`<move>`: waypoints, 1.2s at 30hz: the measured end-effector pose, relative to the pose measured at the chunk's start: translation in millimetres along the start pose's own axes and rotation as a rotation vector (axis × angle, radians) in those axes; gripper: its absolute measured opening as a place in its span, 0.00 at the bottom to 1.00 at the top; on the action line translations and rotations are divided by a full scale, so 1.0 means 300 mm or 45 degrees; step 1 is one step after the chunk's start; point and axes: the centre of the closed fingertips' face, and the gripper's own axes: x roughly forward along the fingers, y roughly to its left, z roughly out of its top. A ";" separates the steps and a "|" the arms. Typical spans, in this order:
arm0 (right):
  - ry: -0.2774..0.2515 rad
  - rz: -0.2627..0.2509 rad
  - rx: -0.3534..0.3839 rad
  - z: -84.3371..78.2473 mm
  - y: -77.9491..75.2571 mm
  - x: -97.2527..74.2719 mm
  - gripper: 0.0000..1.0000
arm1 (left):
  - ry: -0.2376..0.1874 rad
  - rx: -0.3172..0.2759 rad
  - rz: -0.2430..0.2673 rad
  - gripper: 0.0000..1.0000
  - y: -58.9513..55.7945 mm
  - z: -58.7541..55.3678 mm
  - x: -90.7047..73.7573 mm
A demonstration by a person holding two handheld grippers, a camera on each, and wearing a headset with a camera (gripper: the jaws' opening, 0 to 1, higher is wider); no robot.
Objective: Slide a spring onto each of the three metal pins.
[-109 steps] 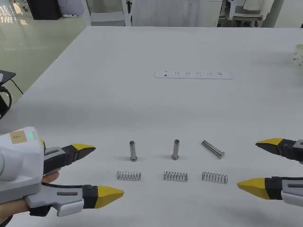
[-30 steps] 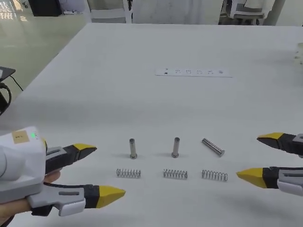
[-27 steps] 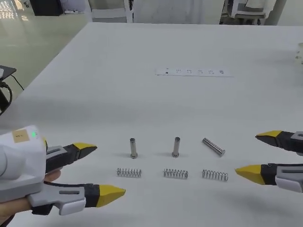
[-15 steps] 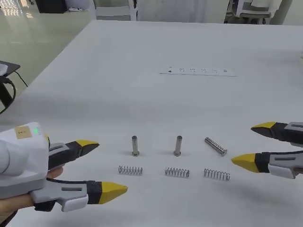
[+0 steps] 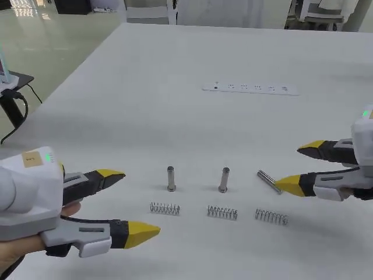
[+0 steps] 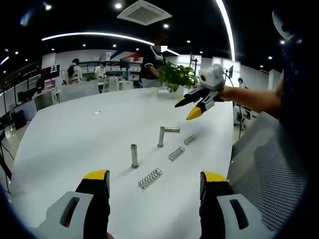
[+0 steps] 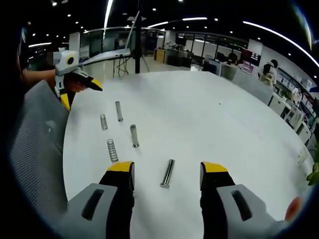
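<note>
R gripper (image 5: 288,168), jaws wide, hovers at the fallen pin (image 5: 265,178); best bet, grip mid-shaft & stand it up. L gripper (image 5: 140,202), also wide, empty, hangs near the springs (image 5: 222,212) lying before two upright pins (image 5: 171,178).

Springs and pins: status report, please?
Left gripper open, empty. Right gripper open, beside lying pin. Two upright pins, three springs loose, unfitted. Nothing blocking.

A wide white table (image 5: 175,76) is set in an open office, with a white power strip (image 5: 250,88) laid on it. A glossy pale floor (image 5: 52,29) is seen alongside. Long light strips (image 6: 99,34) and a square vent (image 6: 144,12) are fixed overhead. A leafy plant (image 6: 177,77) is placed beyond the table.
</note>
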 end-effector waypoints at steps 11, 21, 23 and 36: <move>0.098 0.007 0.002 -0.011 -0.022 0.081 0.46 | -0.006 -0.006 0.011 0.70 0.005 0.000 -0.004; 0.199 0.016 0.022 -0.057 -0.024 0.125 0.37 | -0.005 -0.013 0.008 0.69 0.005 -0.007 0.000; 0.212 0.018 0.020 -0.061 -0.024 0.132 0.36 | -0.004 -0.012 0.007 0.69 0.006 -0.007 0.002; 0.296 0.024 0.070 -0.080 -0.020 0.189 0.20 | 0.001 -0.014 -0.001 0.69 0.008 -0.006 0.004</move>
